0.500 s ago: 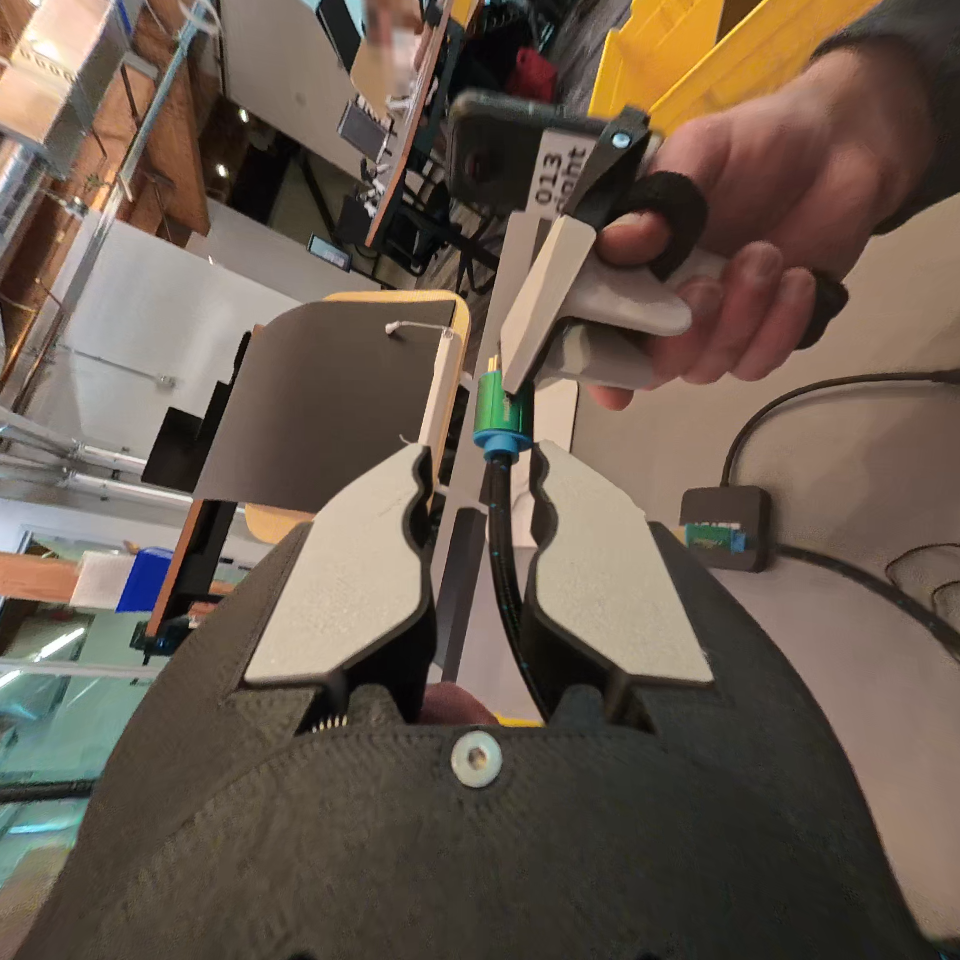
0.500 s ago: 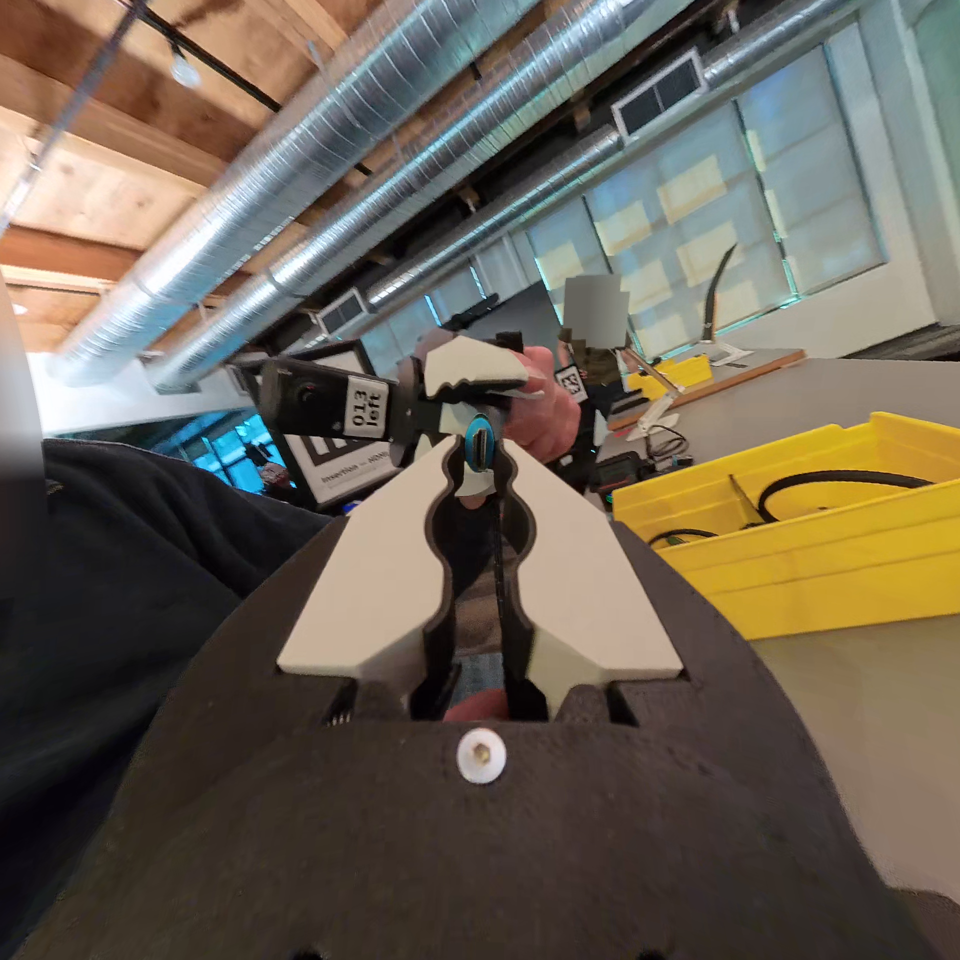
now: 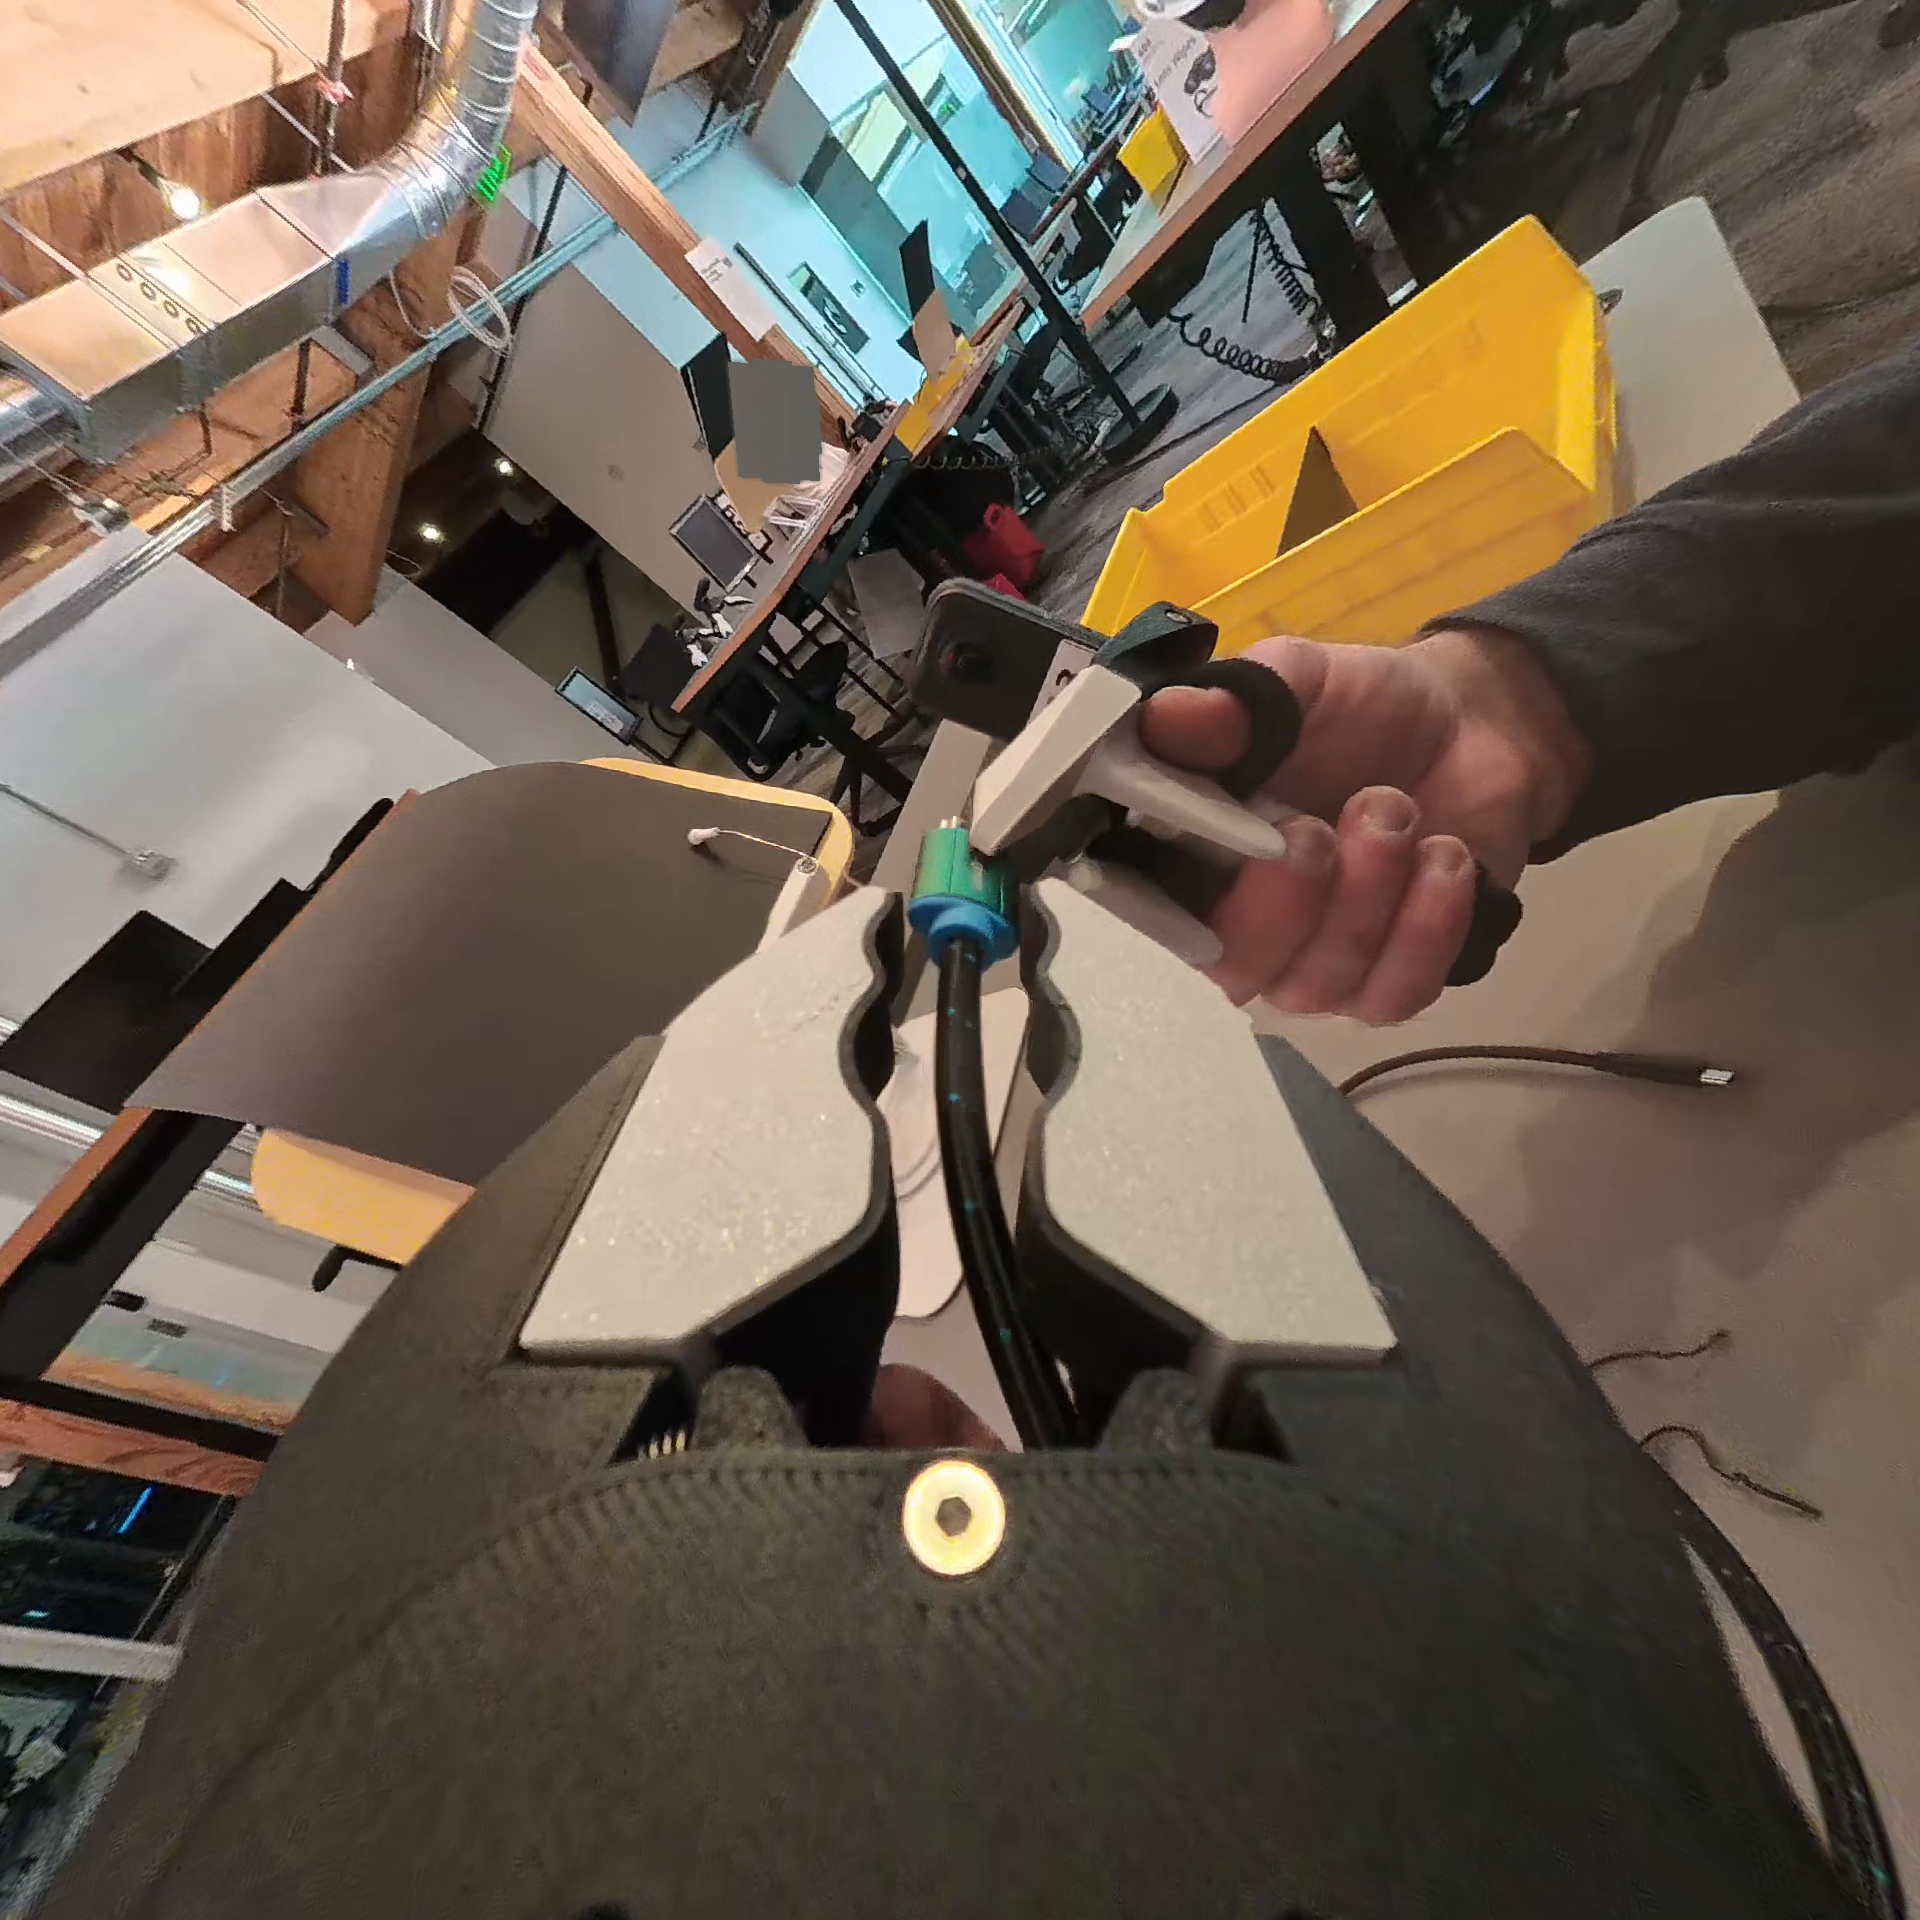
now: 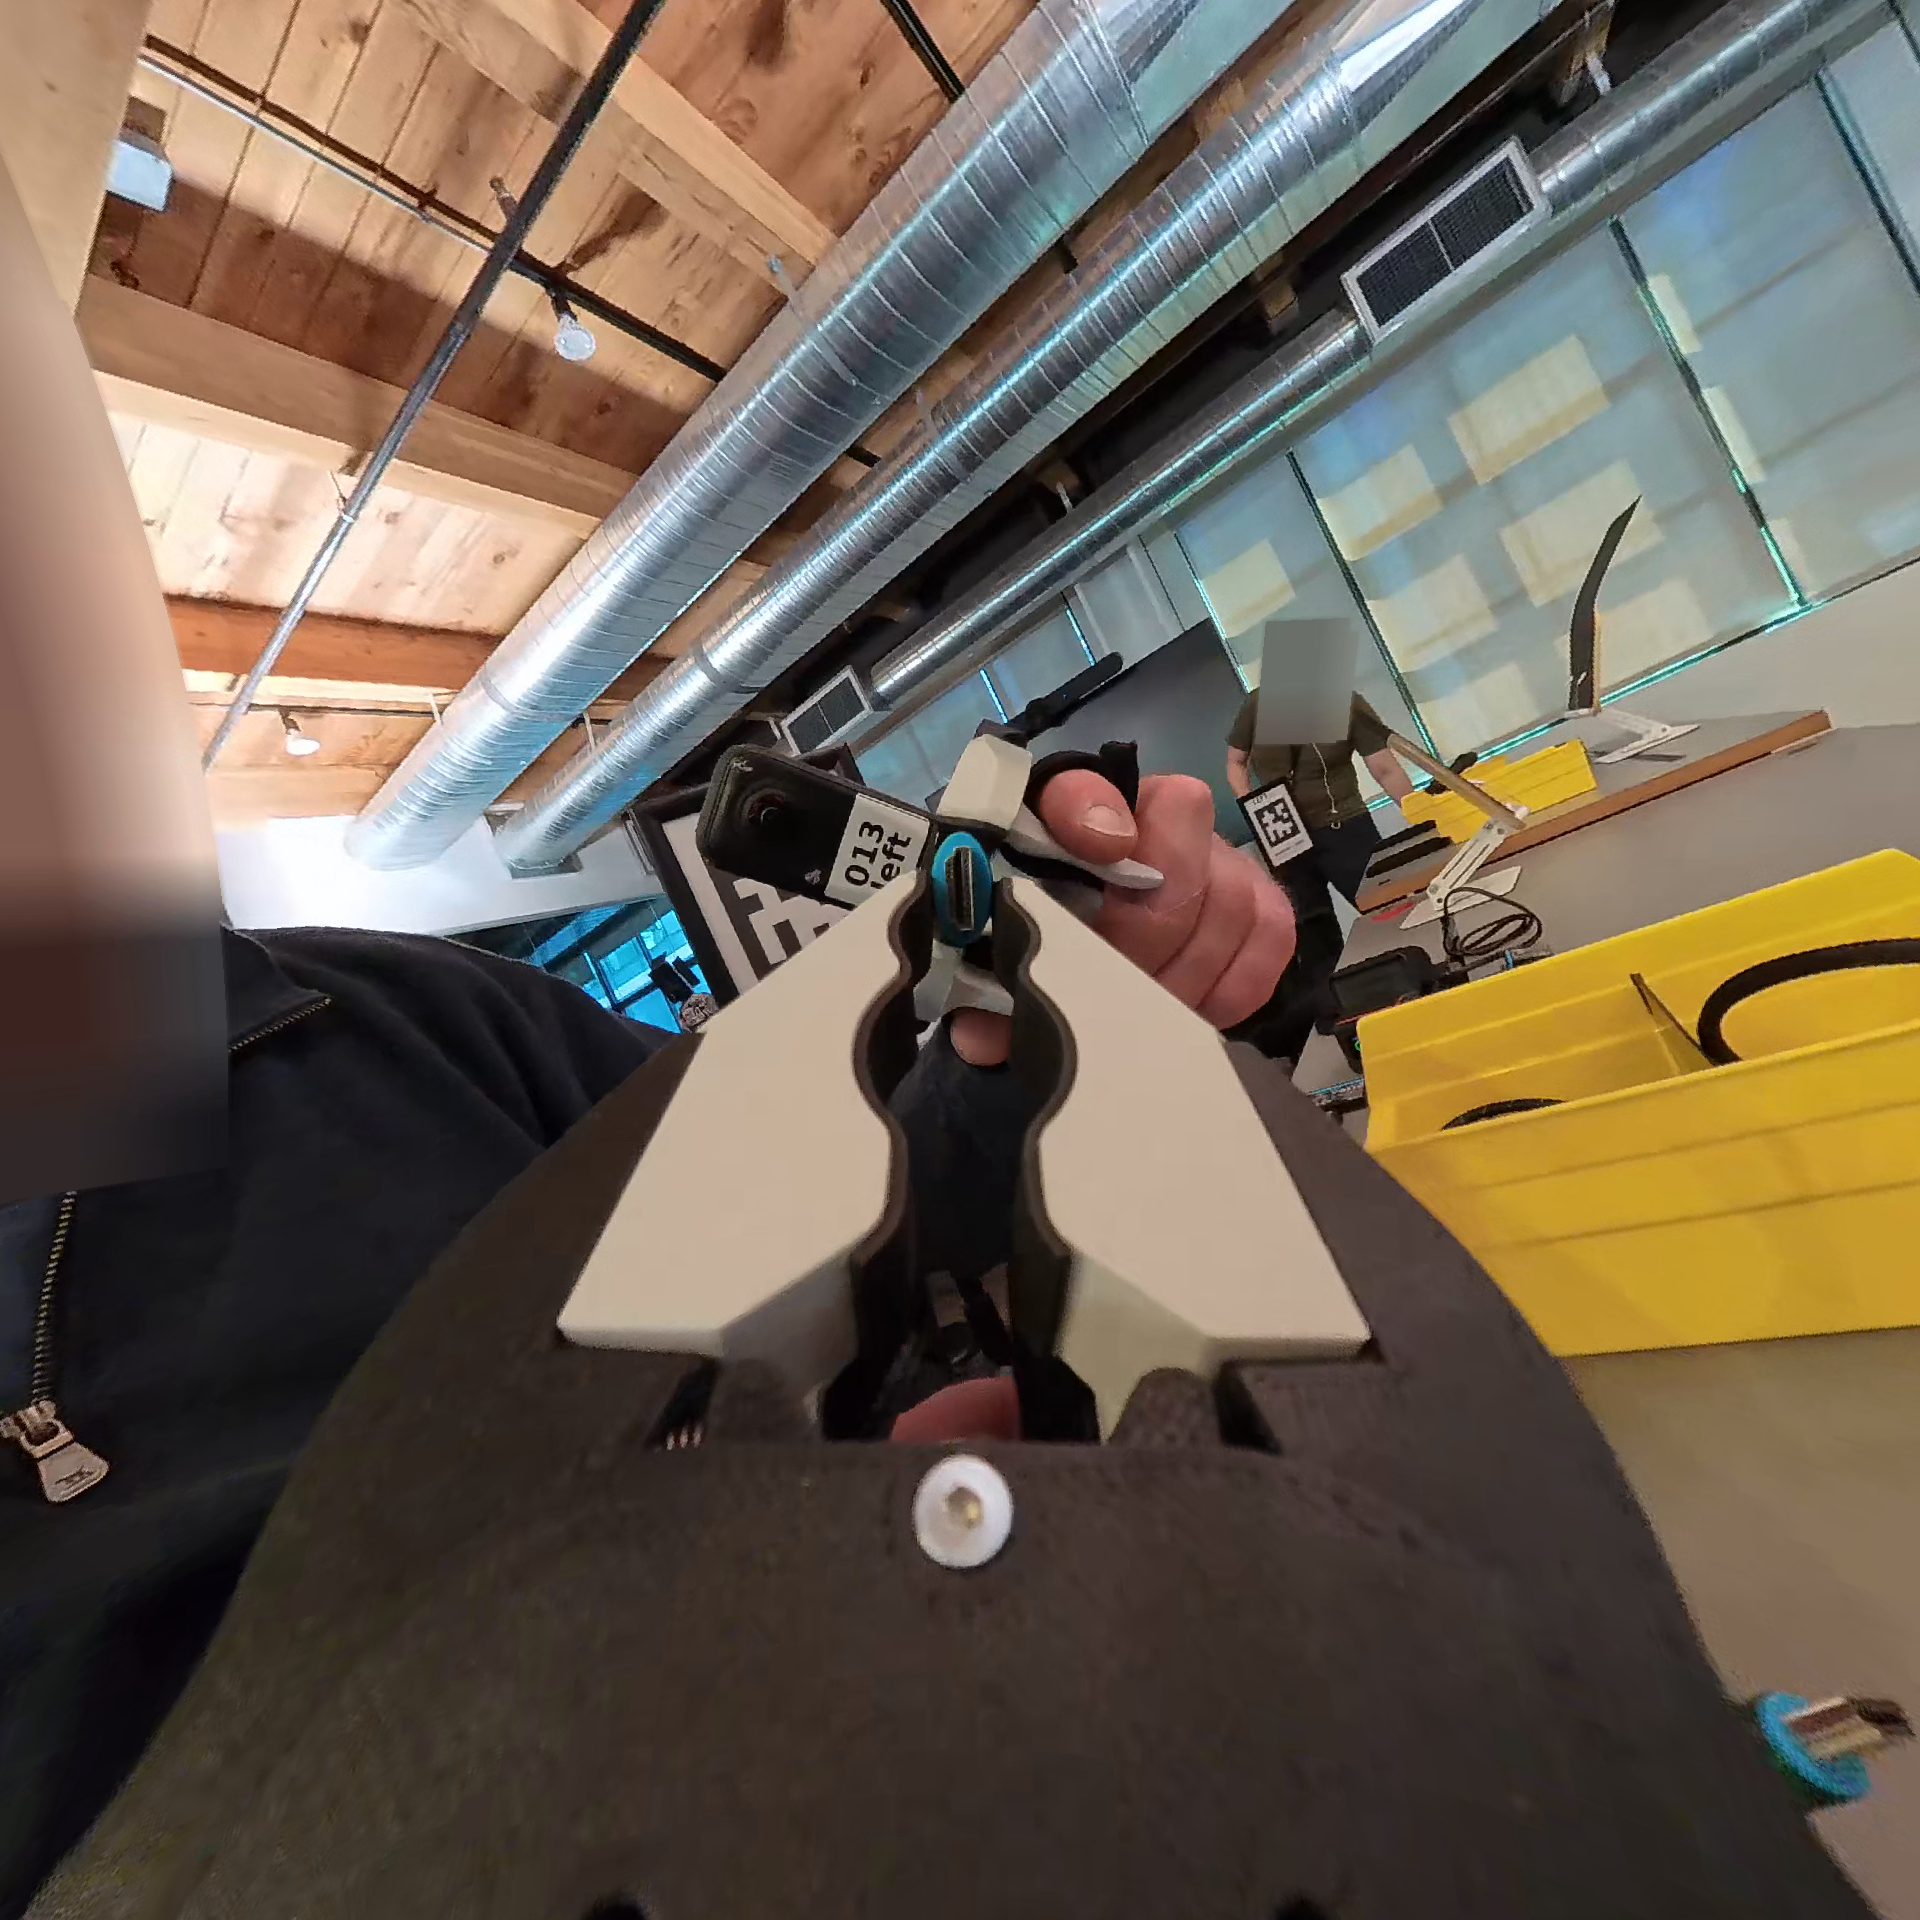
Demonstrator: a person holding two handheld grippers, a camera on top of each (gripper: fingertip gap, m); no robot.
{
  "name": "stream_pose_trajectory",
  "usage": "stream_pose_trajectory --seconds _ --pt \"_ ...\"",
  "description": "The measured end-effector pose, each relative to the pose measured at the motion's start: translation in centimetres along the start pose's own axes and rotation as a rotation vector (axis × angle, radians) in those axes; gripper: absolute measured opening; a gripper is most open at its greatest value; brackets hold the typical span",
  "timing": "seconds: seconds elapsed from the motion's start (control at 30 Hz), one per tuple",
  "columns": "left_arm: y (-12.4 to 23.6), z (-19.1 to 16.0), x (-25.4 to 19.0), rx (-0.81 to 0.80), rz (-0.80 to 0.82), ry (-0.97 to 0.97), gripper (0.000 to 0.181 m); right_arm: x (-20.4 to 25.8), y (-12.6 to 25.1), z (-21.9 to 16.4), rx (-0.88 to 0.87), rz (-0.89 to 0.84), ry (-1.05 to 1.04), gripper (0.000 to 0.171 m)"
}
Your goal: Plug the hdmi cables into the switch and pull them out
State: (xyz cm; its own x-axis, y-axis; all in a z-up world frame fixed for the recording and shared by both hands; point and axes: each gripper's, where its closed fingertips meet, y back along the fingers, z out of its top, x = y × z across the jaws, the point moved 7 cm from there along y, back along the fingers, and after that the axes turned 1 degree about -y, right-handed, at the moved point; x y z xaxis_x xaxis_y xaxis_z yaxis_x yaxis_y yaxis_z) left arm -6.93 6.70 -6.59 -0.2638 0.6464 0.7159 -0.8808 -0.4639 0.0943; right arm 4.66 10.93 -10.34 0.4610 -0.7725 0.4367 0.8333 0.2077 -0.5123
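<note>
Left wrist view: my left gripper (image 3: 961,940) has its fingers parted, the black cable (image 3: 961,1143) running between them, no squeeze I can confirm. Green-and-blue HDMI plug (image 3: 954,883) sits at the fingertips, right gripper (image 3: 987,836) nipping it from 2 o'clock. Right wrist view: right fingers look closed on the plug's (image 4: 961,885) sides. Yellow bin (image 3: 1382,499) at 1 o'clock; second cable (image 3: 1538,1062) lies on the tabletop (image 3: 1662,1195).
</note>
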Motion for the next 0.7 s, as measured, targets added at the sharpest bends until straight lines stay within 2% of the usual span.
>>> stream_pose_trajectory --seconds 0.2,0.4,0.47,0.57,0.7 --pt "-0.4 -0.5 -0.3 0.008 0.011 0.019 0.019 -0.3 0.3 -0.3 -0.02 -0.013 -0.022 0.009" --pt "-0.6 -1.5 0.0 0.064 -0.018 0.142 0.018 -1.2 0.8 -0.4 -0.034 -0.087 -0.017 0.012" --pt "-0.4 -1.9 0.5 0.069 -0.034 0.222 0.018 -1.6 1.5 0.1 -0.027 -0.167 0.037 0.025" --pt "0.3 -3.2 1.5 0.085 -0.068 0.367 0.018 -1.4 3.0 1.1 0.049 -0.302 0.177 0.029" --pt "0.5 -4.4 1.7 0.043 -0.128 0.52 0.018 -0.4 2.6 1.4 0.229 -0.462 0.504 0.032"
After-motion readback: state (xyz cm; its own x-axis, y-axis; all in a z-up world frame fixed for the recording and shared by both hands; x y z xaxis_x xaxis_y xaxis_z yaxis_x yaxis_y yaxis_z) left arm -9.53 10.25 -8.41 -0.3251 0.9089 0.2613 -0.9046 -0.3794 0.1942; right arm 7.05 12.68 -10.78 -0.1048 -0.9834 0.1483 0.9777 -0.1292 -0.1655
